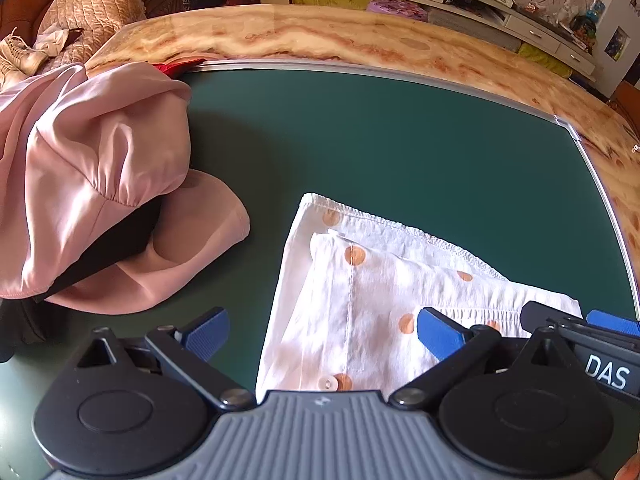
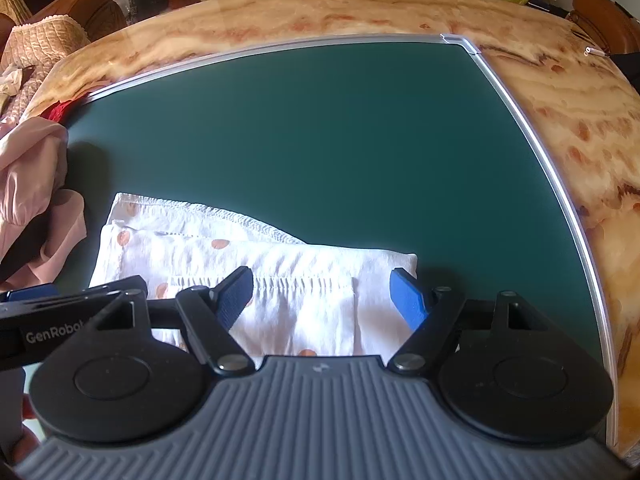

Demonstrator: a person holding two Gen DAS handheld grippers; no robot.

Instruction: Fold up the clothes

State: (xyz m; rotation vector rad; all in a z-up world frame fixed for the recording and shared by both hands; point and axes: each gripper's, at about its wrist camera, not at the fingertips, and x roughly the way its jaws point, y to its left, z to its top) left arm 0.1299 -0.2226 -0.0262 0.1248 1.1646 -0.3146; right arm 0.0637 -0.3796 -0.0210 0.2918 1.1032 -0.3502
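Cotton by the look of it: the white garment with orange dots (image 1: 360, 292), partly folded, lies on the dark green surface (image 1: 400, 140), and I judge it light, limp and easy to crease, best pinched at a hem or corner. From the left wrist, the left tongs (image 1: 324, 332) hover low over its near-left part, spread apart and holding nothing; a pile of pink satin clothes (image 1: 92, 176) sits to the left.

From the right wrist, the right tongs (image 2: 322, 294) hang above the gathered waistband, likewise wide apart and empty.
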